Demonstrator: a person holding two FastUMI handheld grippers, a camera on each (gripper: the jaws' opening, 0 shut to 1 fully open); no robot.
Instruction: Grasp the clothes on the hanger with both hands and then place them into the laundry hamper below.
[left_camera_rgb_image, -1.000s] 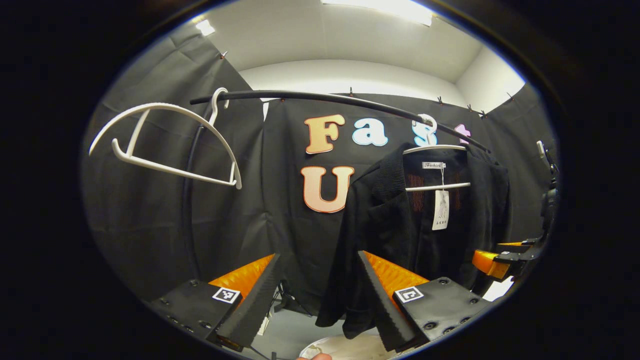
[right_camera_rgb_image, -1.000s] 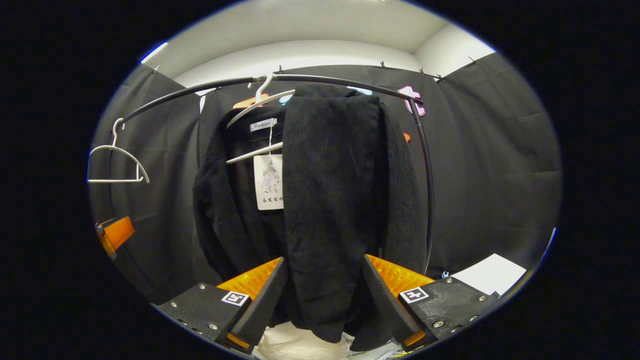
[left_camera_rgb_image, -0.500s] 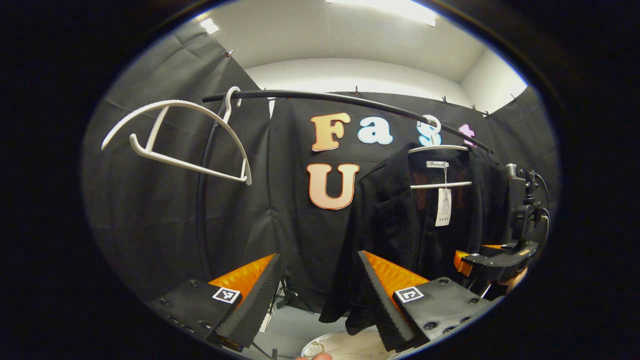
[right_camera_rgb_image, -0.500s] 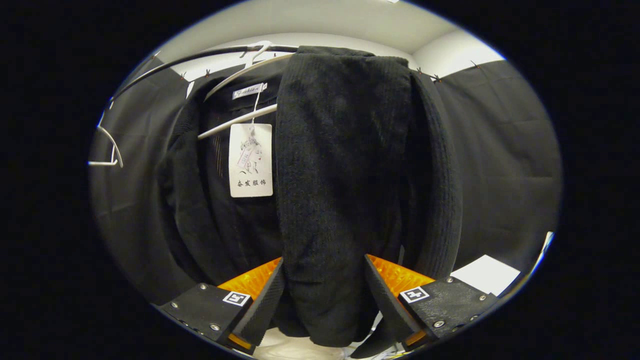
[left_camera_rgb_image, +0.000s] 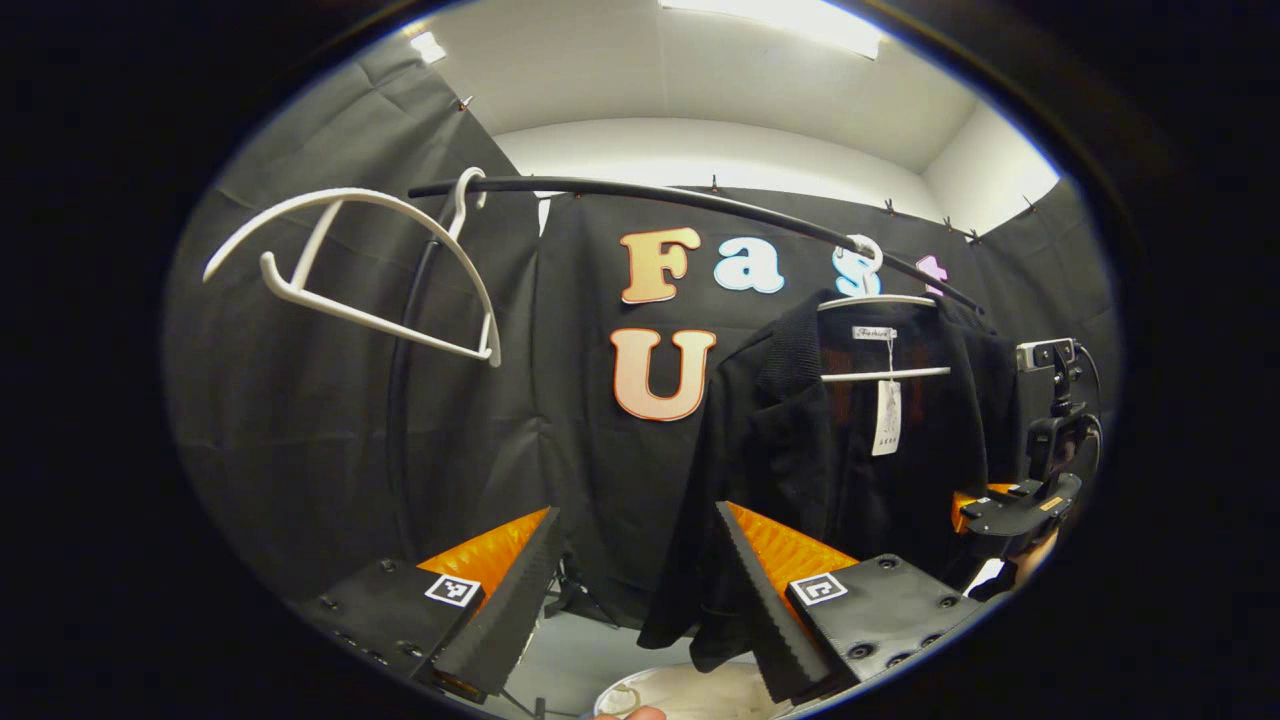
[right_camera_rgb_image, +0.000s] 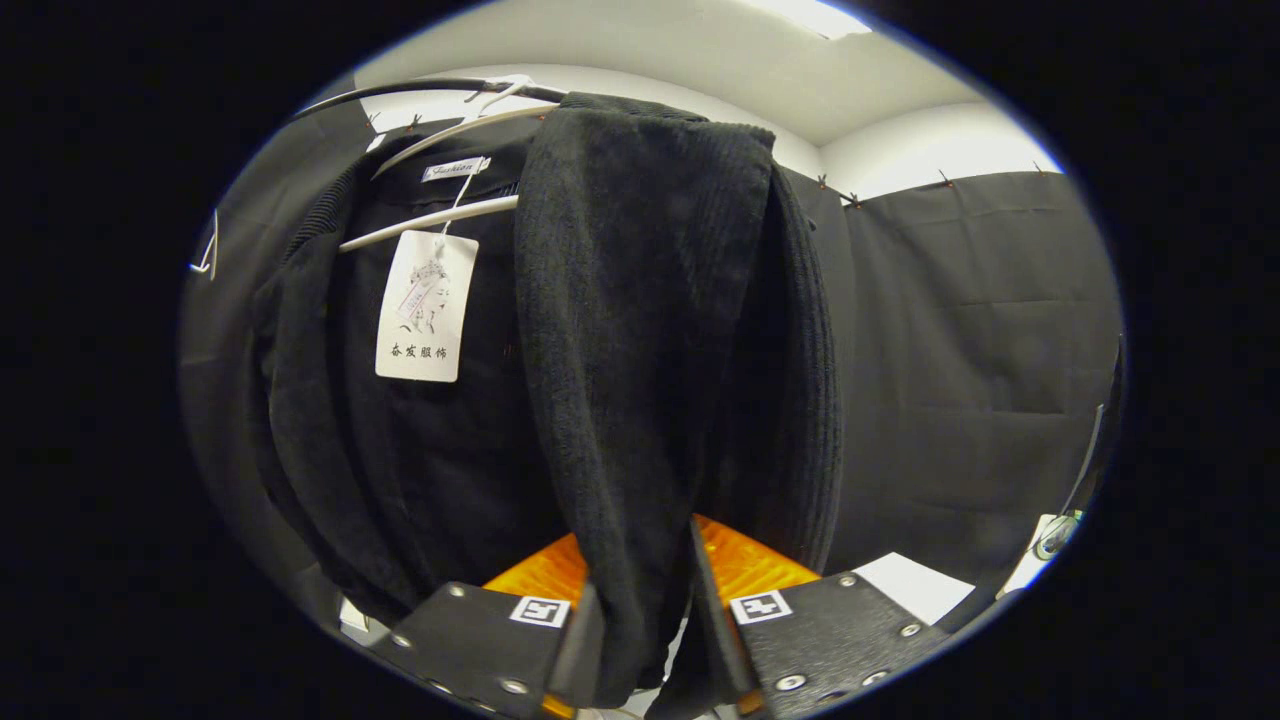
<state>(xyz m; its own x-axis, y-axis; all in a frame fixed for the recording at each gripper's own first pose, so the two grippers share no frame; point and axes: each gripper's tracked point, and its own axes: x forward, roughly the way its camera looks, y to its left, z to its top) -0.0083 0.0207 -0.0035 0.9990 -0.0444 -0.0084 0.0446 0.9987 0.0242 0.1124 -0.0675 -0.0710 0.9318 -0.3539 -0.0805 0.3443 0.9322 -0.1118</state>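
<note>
grasp step half in hand: right gripper (right_camera_rgb_image: 640, 640) clamped on black jacket's (right_camera_rgb_image: 640, 330) front panel at 6 o'clock, left gripper (left_camera_rgb_image: 640, 600) spread wide short of the hem, must reach toward 2 o'clock and close before unhooking from hanger (left_camera_rgb_image: 880, 372).

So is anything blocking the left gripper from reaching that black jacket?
Nothing visible does. The left gripper is open, with the black jacket hanging just beyond its fingers; the right gripper has closed on it.

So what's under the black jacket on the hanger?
Below the black jacket, the left gripper view shows a white hamper rim on the grey floor. The jacket's hem hides its far side; its contents can't be made out.
</note>
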